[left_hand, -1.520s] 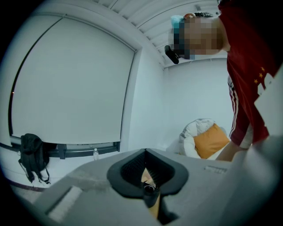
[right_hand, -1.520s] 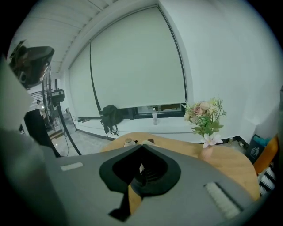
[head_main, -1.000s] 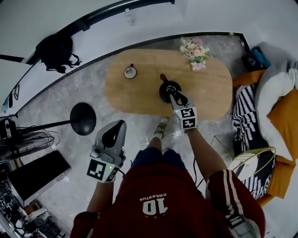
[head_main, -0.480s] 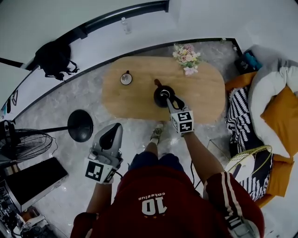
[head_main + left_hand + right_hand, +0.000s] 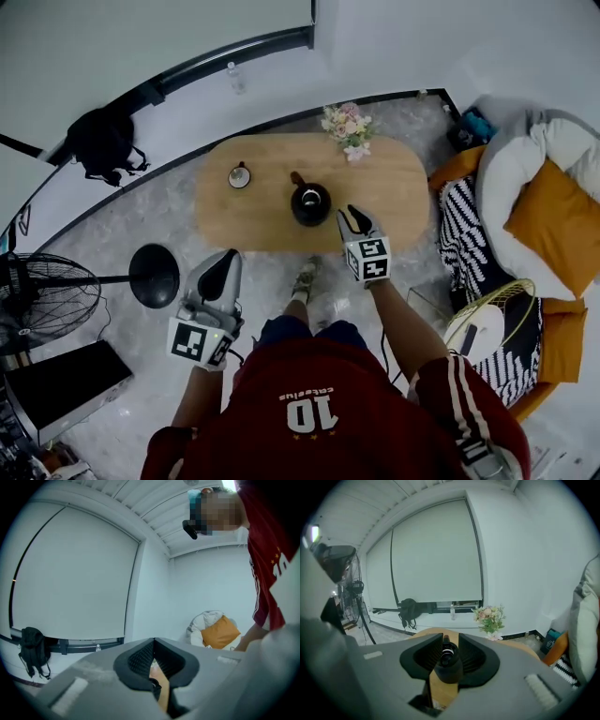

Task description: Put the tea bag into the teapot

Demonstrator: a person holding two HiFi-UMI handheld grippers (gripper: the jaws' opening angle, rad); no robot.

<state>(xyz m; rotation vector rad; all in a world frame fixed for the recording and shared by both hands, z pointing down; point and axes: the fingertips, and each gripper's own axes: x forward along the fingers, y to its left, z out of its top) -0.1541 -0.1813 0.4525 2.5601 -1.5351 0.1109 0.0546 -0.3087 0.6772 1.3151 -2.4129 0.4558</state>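
Note:
The black teapot (image 5: 309, 203) stands near the middle of the oval wooden table (image 5: 262, 211), and its top is uncovered. My right gripper (image 5: 347, 215) hovers just right of and nearer than the pot, clear of it. In the right gripper view its jaws (image 5: 450, 639) stand slightly apart and frame the teapot (image 5: 446, 660) beyond them, with nothing between them. My left gripper (image 5: 228, 259) hangs low at my left side over the floor, off the table. The left gripper (image 5: 153, 641) is shut and empty. No tea bag shows in any view.
A small round lid-like piece (image 5: 239, 175) lies on the table's left part, and a flower bunch (image 5: 346, 122) sits at its far edge. A fan's round base (image 5: 155, 276) stands on the floor at left. A beanbag with an orange cushion (image 5: 548, 211) is at right.
My right gripper has drawn back from directly over the teapot's mouth toward me and to the right. The left gripper has stayed at my side.

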